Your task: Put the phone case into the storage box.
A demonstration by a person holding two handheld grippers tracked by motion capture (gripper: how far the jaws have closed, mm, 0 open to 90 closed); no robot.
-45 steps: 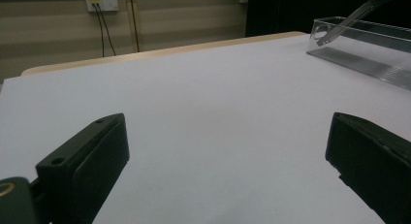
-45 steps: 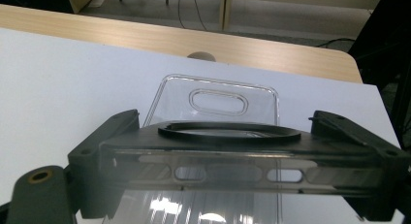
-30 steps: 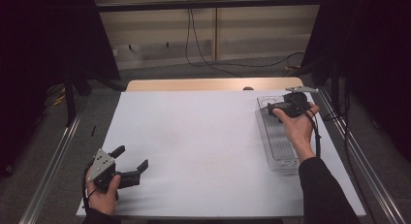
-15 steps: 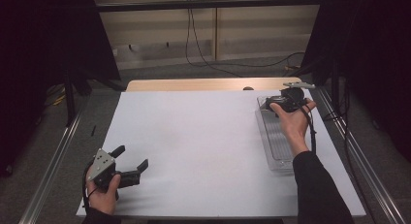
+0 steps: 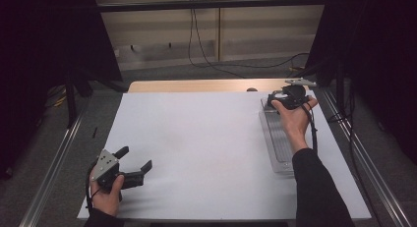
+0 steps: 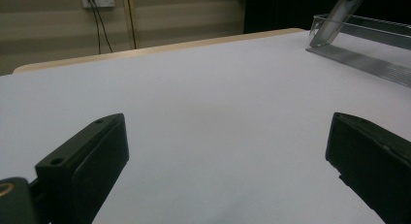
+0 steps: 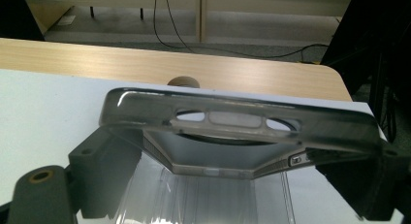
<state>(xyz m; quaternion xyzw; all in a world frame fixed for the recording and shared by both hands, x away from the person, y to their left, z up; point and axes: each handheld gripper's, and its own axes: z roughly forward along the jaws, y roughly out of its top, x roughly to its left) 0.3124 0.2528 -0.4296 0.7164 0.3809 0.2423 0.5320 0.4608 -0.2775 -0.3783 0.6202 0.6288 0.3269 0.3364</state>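
Right tool (image 5: pixel 275 100) sits at the far right of the table (image 5: pixel 206 153), over the far end of the clear tray (image 5: pixel 280 143). In the right gripper view its jaws are clamped on a clear phone case (image 7: pixel 232 120), one jaw at each side edge, so the case spans the gap w/ its camera cut-out end up top. Case is held above the tray's ribbed floor (image 7: pixel 208 200); can't tell if the lower edge touches it.

Vs 1.0 s ago: right hand (image 5: pixel 294 120) has gone farther away along the tray, from roughly the tray's far third to right at its far end, near the bare wood strip (image 5: pixel 196 85) of the table. Vs 0.5 s ago the shift is small, same direction. Forearm now lies along more of the tray's length, sleeve (image 5: pixel 314 187) covering the near end.

Left tool (image 5: pixel 134 164) hasn't moved in either earlier frame: near left corner of the table, resting low, jaws wide apart w/ nothing between them. Left gripper view confirms it: both jaws spread, blank white table surface between, tray seen well off at upper right (image 6: pixel 368 35). Left hand (image 5: pixel 105 195) same grip, same spot.

Tray itself hasn't shifted; long side runs along the right table edge as before.
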